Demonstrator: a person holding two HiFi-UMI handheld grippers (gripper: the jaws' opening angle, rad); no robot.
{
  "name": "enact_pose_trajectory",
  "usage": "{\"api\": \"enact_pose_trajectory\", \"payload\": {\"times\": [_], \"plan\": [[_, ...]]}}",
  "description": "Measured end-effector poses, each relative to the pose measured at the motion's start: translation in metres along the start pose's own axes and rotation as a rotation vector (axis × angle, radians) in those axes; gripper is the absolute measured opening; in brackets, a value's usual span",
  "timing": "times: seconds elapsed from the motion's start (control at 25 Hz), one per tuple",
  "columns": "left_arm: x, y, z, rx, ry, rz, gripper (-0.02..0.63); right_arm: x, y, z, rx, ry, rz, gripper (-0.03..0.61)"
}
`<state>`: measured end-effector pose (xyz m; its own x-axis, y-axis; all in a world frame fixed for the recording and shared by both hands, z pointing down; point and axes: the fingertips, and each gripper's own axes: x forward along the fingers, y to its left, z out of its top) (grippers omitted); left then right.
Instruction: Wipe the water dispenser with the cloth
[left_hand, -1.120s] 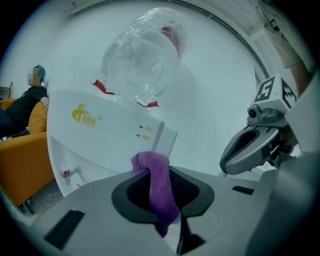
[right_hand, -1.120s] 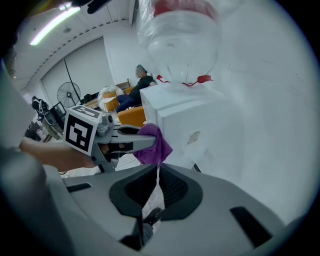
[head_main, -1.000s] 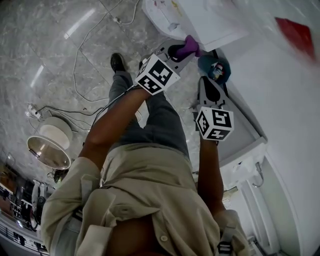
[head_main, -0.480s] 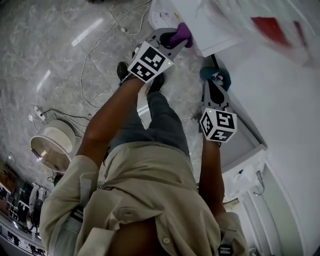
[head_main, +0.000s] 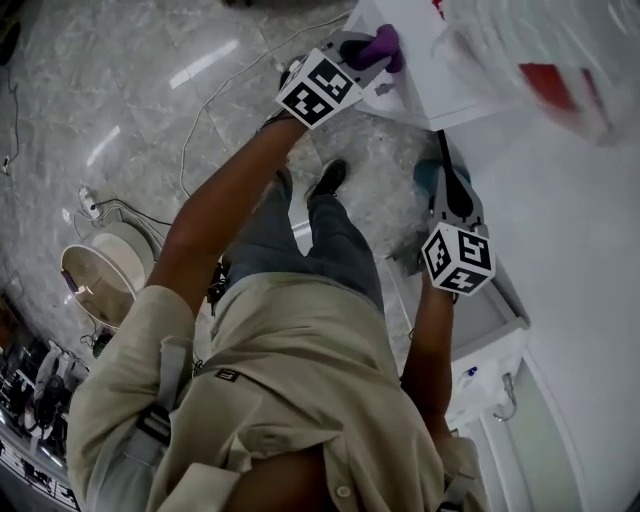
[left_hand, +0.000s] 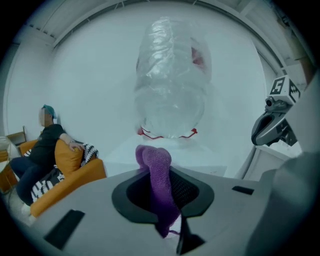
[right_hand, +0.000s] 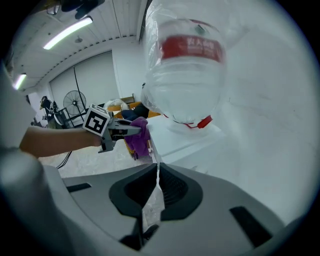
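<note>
My left gripper (head_main: 366, 50) is shut on a purple cloth (head_main: 382, 44), and the cloth's bunched end rests at the front edge of the white water dispenser's top (head_main: 432, 62). In the left gripper view the cloth (left_hand: 159, 182) hangs between the jaws, with the dispenser top (left_hand: 125, 152) and the clear water bottle (left_hand: 172, 85) just beyond. My right gripper (right_hand: 157, 172) is shut on nothing and hangs to the right of the dispenser, lower down (head_main: 444, 172). From it I see the left gripper (right_hand: 118, 131), the cloth (right_hand: 140, 136) and the red-labelled bottle (right_hand: 186, 65).
Cables (head_main: 200, 110) and a power strip lie on the marble floor, and round pans (head_main: 100, 280) sit at the left. A white ledge (head_main: 490, 310) runs along the wall on the right. A person sits on an orange sofa (left_hand: 65, 170). A standing fan (right_hand: 75, 102) is behind.
My left gripper has carried the purple cloth up and forward onto the edge of the dispenser's top. The right gripper has stayed close to where it was.
</note>
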<state>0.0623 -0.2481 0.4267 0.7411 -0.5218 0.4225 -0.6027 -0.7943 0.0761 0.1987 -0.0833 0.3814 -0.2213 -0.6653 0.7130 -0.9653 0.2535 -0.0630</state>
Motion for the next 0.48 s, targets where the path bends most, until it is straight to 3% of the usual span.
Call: {"api": "enact_pose_trajectory", "payload": {"times": [0.2,0.48], "plan": [[-0.054,0.031,0.033,0.085,-0.006,0.052,0.083,-0.02,0.012,0.026,0.0,-0.052,0.012,0.028],[-0.145,0.057,0.07,0.129,-0.057,0.142,0.083,-0.033,0.038,0.081,-0.048,-0.151,0.073,0.028]]}}
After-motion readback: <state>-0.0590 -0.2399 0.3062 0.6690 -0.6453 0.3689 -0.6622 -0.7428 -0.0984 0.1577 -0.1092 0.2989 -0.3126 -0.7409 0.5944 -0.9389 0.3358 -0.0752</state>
